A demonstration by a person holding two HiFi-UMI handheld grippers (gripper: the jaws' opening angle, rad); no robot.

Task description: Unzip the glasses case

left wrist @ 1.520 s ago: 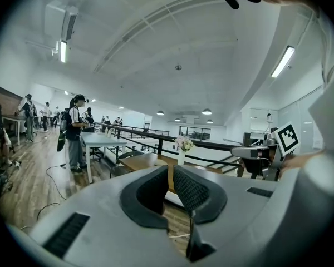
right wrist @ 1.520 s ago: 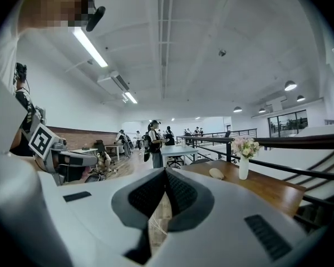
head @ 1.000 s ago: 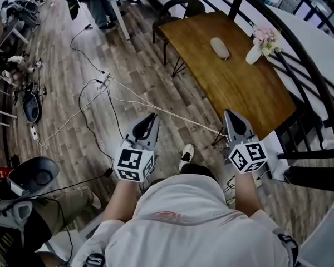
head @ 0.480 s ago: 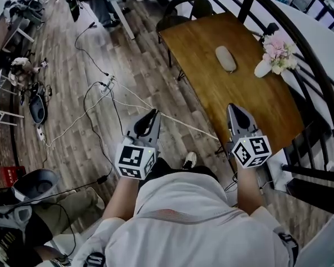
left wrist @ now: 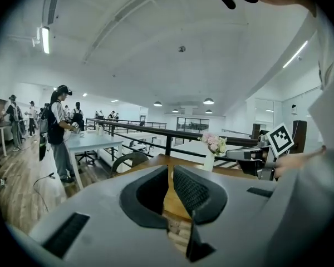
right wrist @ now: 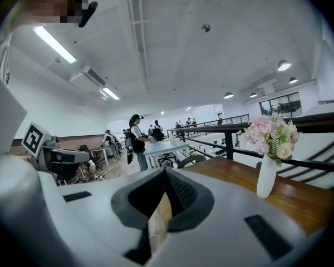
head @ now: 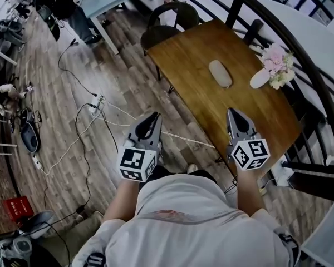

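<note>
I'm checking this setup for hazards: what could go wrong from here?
1. A white cable crosses the floor just ahead of the person; it might catch a foot.
2. The flower vase stands near the glasses case on the table; the right gripper could knock it over.

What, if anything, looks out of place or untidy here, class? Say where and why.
Loose white and black cables sprawl across the wood-plank floor left of the brown wooden table, a tripping hazard. On the table, the grey oval glasses case lies flat and the white flower vase stands upright.
</note>
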